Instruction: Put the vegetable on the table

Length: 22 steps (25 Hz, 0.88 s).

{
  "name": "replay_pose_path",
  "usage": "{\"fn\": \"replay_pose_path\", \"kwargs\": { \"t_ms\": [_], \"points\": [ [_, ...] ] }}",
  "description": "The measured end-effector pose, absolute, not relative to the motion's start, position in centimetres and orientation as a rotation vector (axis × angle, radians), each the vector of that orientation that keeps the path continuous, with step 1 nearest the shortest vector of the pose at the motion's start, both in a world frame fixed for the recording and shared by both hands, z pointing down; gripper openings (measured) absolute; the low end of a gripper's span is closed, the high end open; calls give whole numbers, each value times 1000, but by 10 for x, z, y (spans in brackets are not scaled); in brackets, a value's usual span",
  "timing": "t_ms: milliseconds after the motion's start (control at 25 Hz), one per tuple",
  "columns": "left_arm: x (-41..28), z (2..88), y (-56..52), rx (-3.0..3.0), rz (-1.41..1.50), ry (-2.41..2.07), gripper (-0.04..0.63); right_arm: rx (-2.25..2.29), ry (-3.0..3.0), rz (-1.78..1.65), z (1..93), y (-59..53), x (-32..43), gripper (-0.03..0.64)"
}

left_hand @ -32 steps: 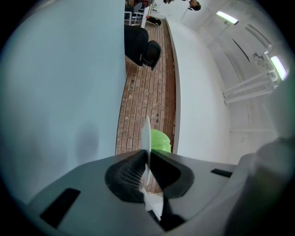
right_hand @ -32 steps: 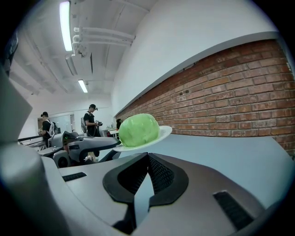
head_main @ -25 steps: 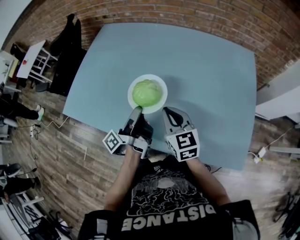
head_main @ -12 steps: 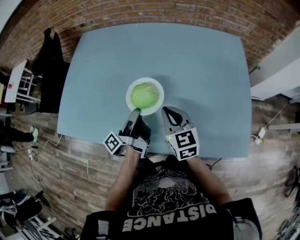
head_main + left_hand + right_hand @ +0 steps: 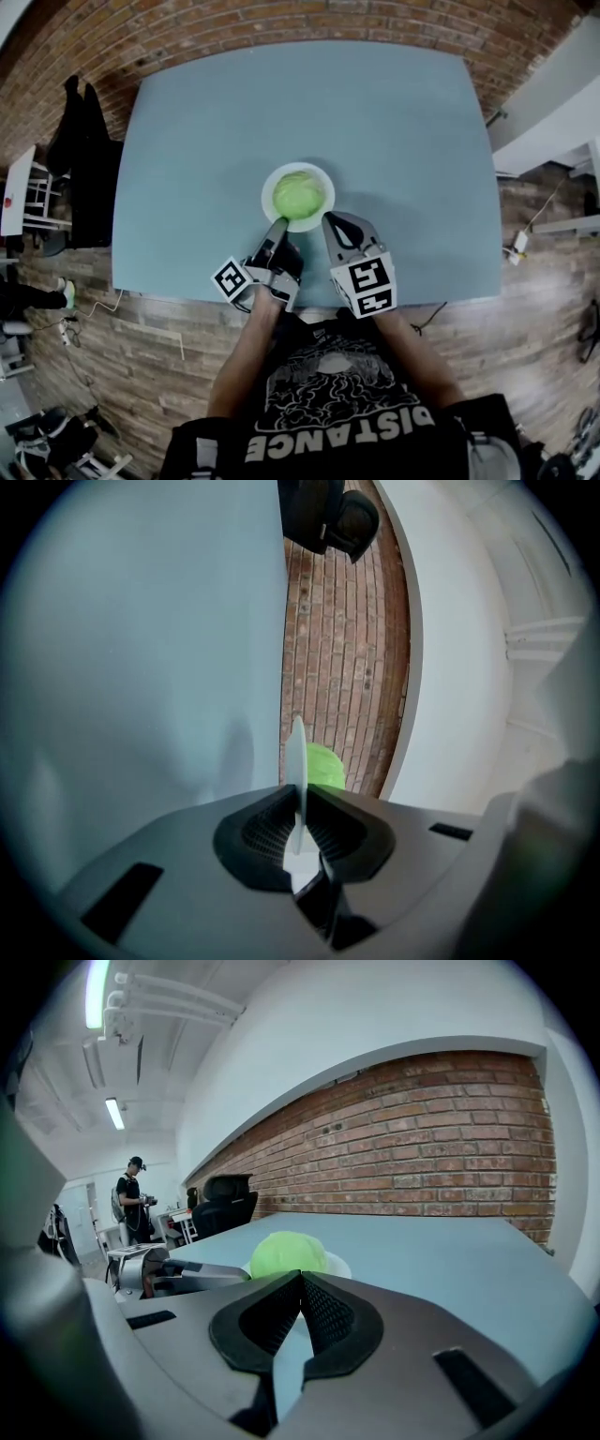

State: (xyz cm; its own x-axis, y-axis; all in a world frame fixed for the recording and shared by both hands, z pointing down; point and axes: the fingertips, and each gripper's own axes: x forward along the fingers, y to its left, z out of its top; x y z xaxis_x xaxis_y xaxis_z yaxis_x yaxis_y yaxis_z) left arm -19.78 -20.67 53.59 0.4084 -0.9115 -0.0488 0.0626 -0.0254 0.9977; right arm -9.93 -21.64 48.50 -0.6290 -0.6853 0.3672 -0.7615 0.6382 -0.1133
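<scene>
So, vegetable (image 5: 299, 194): round, light green, leafy-looking; sits in the middle of the white plate (image 5: 272, 184), not on the bare surface (image 5: 394, 141).
Plate: white and round; lies flat on the surface, a bit nearer the person's edge than the far edge; near rim pinched by the left tool (image 5: 278, 225).
Left tool: clenched on the plate's rim; in the left gripper view the thin white edge of the plate (image 5: 298, 761) is squeezed between the two dark pads (image 5: 253, 832), with the green vegetable (image 5: 325, 766) just behind.
Right tool (image 5: 330, 221): closed up tight with nothing in it; dark pads (image 5: 267, 1321) pressed together at the tip in the right gripper view; hangs just beside the plate on its right; points at the vegetable (image 5: 287, 1252).
Marker cubes: one on each tool, with black and white squares; left one (image 5: 230, 280), right one (image 5: 364, 283).
Forearms (image 5: 246, 361): bare, two of them; reach up from the bottom of the head view to the tools.
Surface: big, flat, blue-grey.
Brick wall (image 5: 281, 19): red-brown, along the far side of the surface.
Floor (image 5: 141, 347): wood planks, all around the surface.
Far-off person (image 5: 134, 1194): stands at the left of the right gripper view, well apart from the surface.
</scene>
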Motion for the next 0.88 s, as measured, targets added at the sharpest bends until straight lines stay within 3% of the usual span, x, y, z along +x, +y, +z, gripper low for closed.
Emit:
{"fn": "replay_pose_path", "kwargs": {
  "t_ms": [880],
  "points": [
    [-182, 584, -221, 1375, -680, -841, 35, 1287, -2469, 396, 505, -238, -81, 8]
  ]
}}
